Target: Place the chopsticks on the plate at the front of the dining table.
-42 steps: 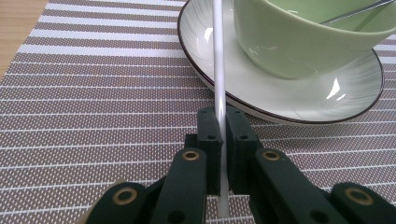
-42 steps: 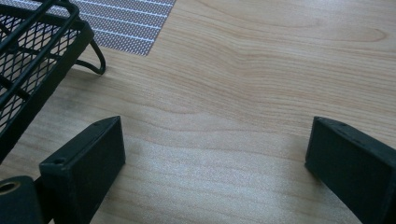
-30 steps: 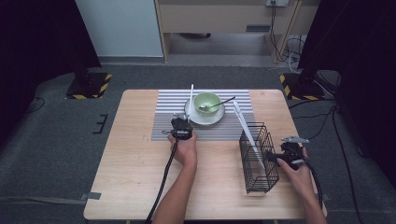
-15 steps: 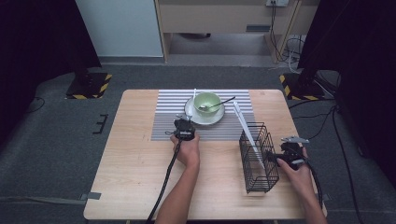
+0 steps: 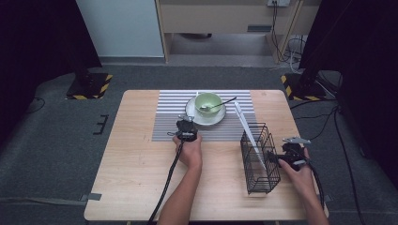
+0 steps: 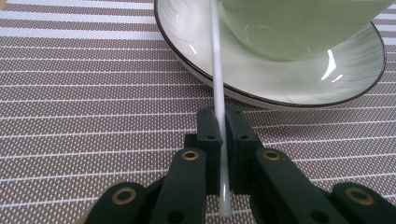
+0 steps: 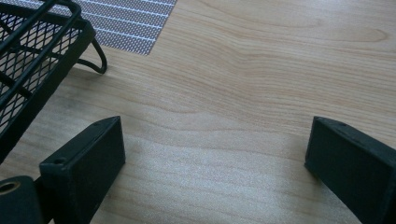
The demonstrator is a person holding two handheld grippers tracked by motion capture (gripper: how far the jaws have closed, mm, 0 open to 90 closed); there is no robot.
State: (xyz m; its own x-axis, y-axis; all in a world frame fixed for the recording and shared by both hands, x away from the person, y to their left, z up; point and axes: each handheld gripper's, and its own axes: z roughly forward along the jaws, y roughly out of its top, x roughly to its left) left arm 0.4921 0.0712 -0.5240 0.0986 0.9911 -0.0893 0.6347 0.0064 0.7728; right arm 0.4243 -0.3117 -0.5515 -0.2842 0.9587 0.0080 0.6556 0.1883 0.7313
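Two grippers in play. Left gripper [image 6: 223, 140] is clenched on a thin white stick [image 6: 215, 70], which lies flat over the striped mat [image 6: 84, 93] with its far end against the saucer [image 6: 280, 88] under the green bowl [image 5: 208, 101]. Right gripper [image 7: 215, 158] stands released beside the wire basket [image 5: 259, 159], nothing between its jaws. Judgement: the stick goes to the basket, where a second one [image 5: 246, 129] leans. Lift clear of the saucer rim first, keep the grip firm, tip it upright, lower through the top opening.
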